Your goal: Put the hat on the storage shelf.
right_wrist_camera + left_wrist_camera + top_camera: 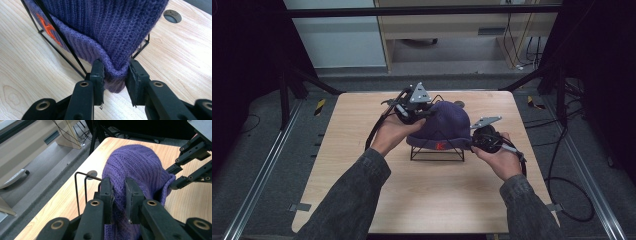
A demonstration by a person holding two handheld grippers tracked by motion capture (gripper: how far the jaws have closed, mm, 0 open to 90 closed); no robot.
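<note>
A: Where does your hat sit?

B: The purple knit beanie (444, 125) is draped over the black wire stand (437, 152) at the middle of the tabletop (362, 150). Your left gripper (424, 114) comes at it from ten o'clock, its jaws pinching a fold of knit near the crown. Your right gripper (472, 141) sits at four o'clock, jaws pinching the folded cuff.

A: How do I lift it cleanly?

B: I'd raise both hands together and straight up, so the cuff clears the wire stand (60, 42) without snagging. Keep the two pinches level; a one-sided pull would likely stretch the knit or tip the stand. In the right gripper view a rod runs just beside your jaws, so watch it.

A: Any label?

B: An orange mark (47, 27) is stitched on the cuff, at six o'clock on the beanie. It looks like a letter K, but I can't read it for certain.
</note>
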